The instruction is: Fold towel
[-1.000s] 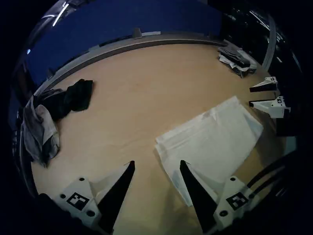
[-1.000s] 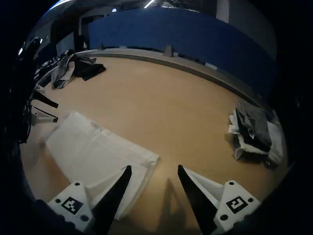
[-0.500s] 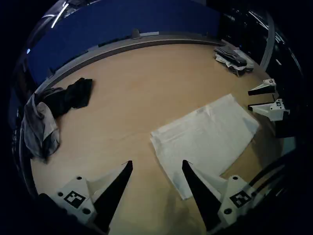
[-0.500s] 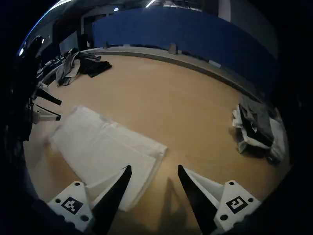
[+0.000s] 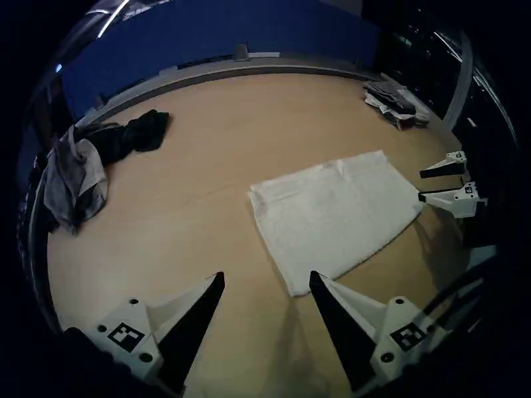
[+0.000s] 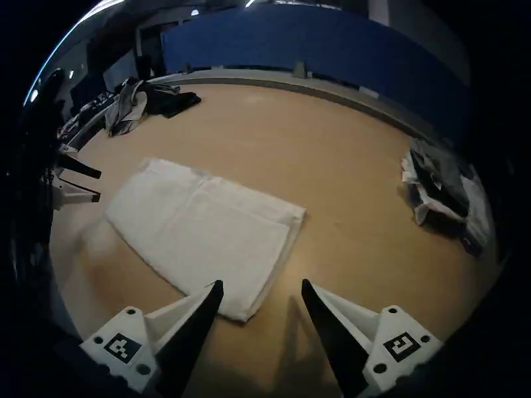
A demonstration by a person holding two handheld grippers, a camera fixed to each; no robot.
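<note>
A white towel (image 5: 332,212) lies folded flat on the wooden table (image 5: 219,132); the right gripper view shows the same towel (image 6: 206,225) with its folded edge toward the right. My left gripper (image 5: 265,282) hovers open above the table, just short of the towel's near corner, holding nothing. My right gripper (image 6: 259,288) is open too, poised over the towel's near edge, empty. The right gripper (image 5: 451,182) also appears at the far right of the left gripper view, and the left gripper (image 6: 76,179) at the left edge of the right gripper view.
A heap of dark and grey clothes (image 5: 93,166) sits at the table's left side, seen again as clothes (image 6: 143,103) in the right gripper view. A stack of folded grey and white cloths (image 6: 445,192) lies on the right. A blue partition (image 5: 219,33) backs the table.
Both grippers have pulled back and risen from the towel, so it now lies farther ahead of the fingers. The towel has settled flatter on the table.
</note>
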